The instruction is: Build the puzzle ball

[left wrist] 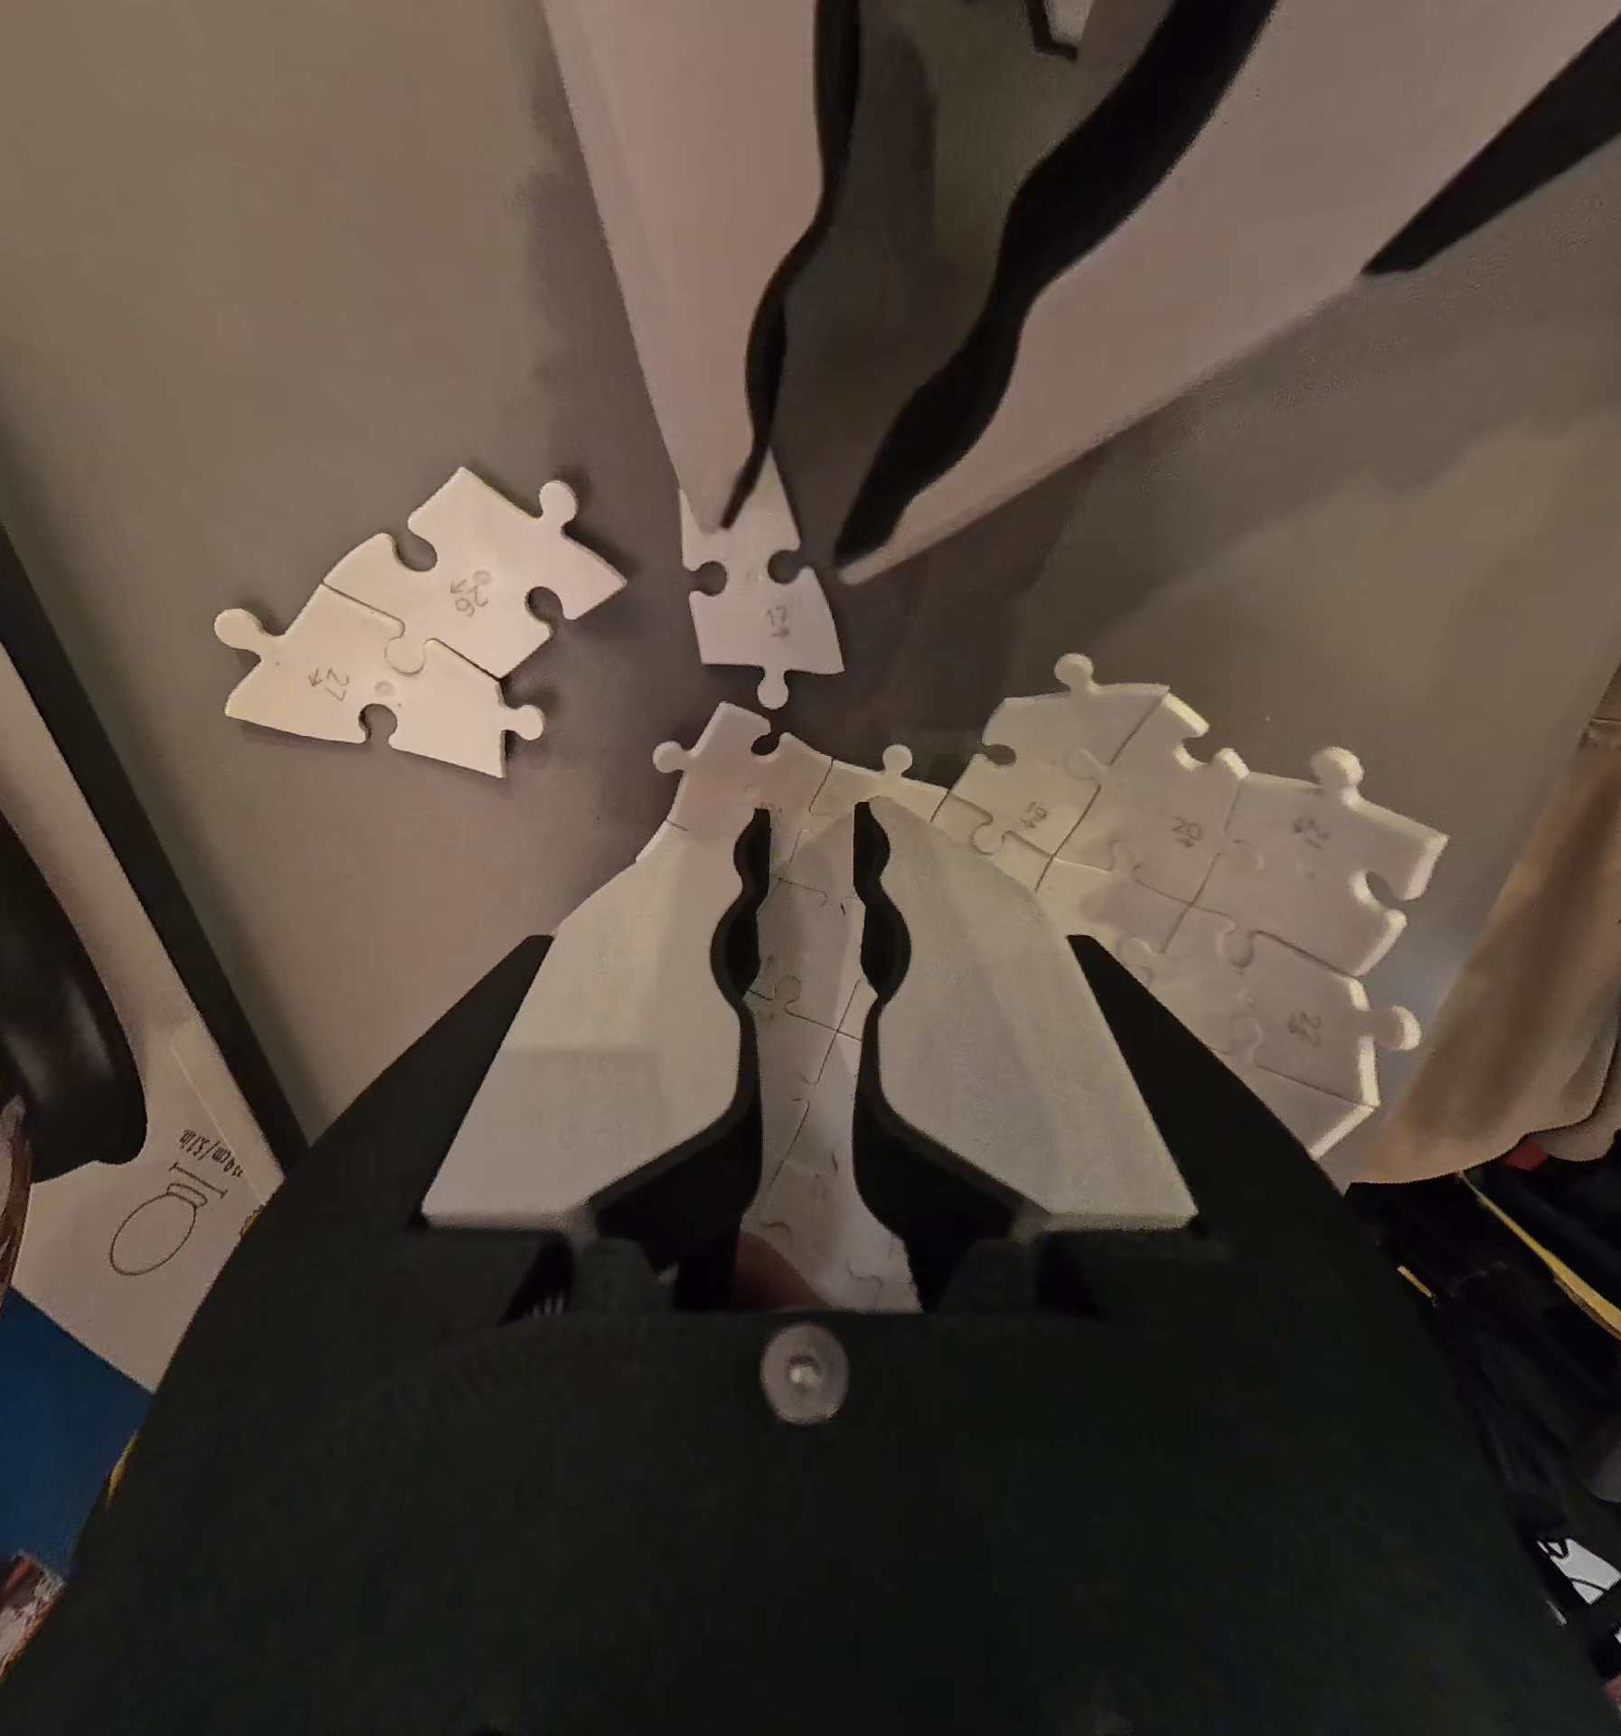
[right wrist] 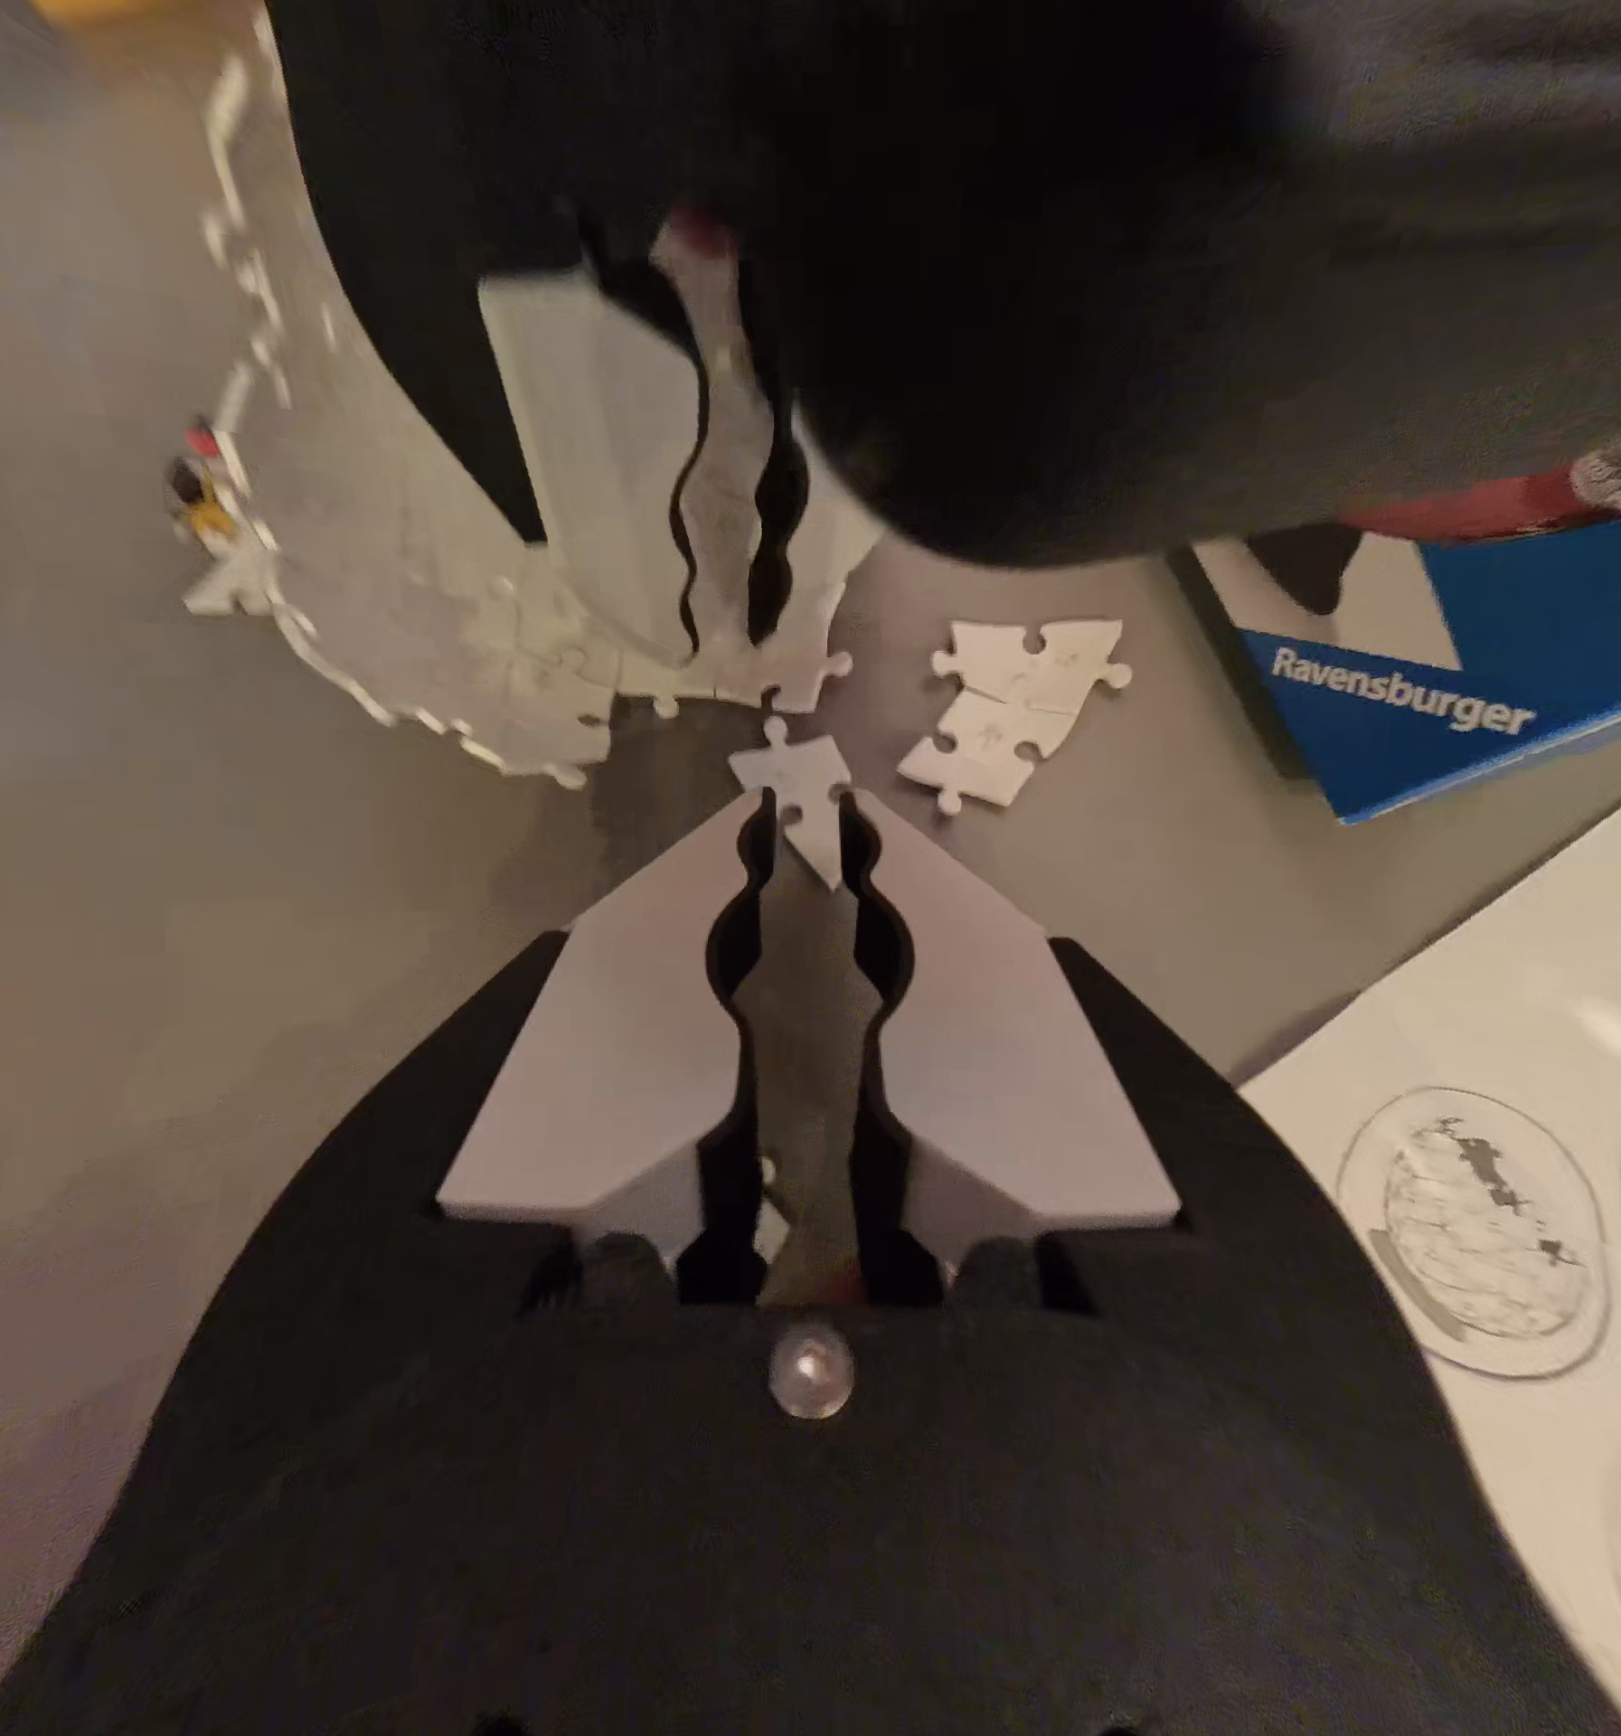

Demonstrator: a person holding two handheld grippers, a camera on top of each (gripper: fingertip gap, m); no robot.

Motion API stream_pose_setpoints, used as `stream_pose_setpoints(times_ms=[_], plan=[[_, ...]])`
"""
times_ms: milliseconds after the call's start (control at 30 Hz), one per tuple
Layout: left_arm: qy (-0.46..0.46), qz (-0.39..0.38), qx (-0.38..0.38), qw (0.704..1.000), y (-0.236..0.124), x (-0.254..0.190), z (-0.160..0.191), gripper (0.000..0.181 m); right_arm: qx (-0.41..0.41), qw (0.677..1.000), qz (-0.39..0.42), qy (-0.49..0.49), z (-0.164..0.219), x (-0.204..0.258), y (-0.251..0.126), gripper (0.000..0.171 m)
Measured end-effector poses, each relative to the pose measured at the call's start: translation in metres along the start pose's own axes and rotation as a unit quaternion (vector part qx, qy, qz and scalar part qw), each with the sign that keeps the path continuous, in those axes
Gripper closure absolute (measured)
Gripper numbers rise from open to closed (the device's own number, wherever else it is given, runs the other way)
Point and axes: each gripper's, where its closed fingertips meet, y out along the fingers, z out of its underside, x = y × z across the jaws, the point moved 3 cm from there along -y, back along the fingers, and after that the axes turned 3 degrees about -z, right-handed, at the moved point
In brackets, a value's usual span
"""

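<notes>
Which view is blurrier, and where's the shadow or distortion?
Right wrist view: heavy motion blur on the left gripper and assembled shell; single piece at the right gripper fairly sharp. Left wrist view: sharper, right gripper slightly soft, dark shadows on the table, wide-angle bending at the edges. Both dim, warm.

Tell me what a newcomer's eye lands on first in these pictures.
First, the single white puzzle piece pinched at its narrow end by the right gripper, held just short of the curved assembled puzzle section that the left gripper grips. Next, the joined pair of pieces lying apart on the grey table, and the blue puzzle box at the right wrist view's edge.
</notes>
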Motion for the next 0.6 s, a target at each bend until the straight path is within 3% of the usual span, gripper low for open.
stream_pose_setpoints(times_ms=[67, 267, 400, 600], plan=[[0.002, 0.001, 0.003, 1.000, 0.000, 0.000, 0.000, 0.165, 0.015, 1.000, -0.008, -0.024, 0.005, 0.001, 0.005, 0.148], [0.005, 0.004, 0.007, 1.000, 0.000, 0.000, -0.002, 0.165, 0.025, 0.996, -0.007, -0.080, 0.008, -0.006, 0.009, 0.139], [0.005, 0.005, 0.007, 1.000, 0.000, -0.001, -0.002, 0.164, 0.029, 0.997, -0.017, -0.071, 0.013, -0.012, 0.008, 0.140], [0.002, 0.008, 0.011, 1.000, 0.000, -0.001, -0.002, 0.164, 0.015, 0.999, -0.011, -0.035, 0.012, -0.011, 0.009, 0.154]])
